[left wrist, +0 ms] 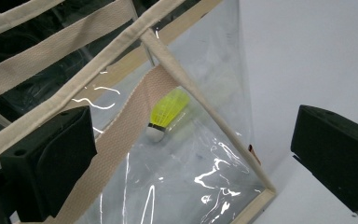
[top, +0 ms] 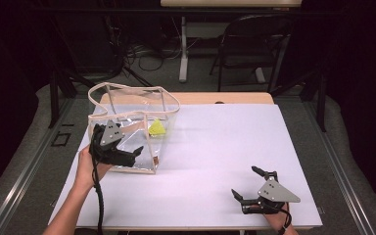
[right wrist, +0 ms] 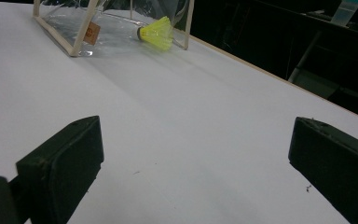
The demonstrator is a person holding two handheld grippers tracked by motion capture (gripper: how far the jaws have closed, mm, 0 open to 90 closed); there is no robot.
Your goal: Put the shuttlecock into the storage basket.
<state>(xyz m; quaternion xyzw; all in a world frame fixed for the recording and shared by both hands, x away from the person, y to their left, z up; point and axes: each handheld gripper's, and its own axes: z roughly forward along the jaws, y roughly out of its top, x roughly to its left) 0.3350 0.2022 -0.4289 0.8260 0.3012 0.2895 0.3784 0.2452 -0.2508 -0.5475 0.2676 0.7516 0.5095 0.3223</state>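
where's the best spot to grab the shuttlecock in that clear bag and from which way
Probably the yellow skirt of the shuttlecock, reached down through the open top of the clear bag. It lies on its side on the bag's floor, white cork low, so the wide skirt gives the jaws more to close on. The left gripper is nearest.
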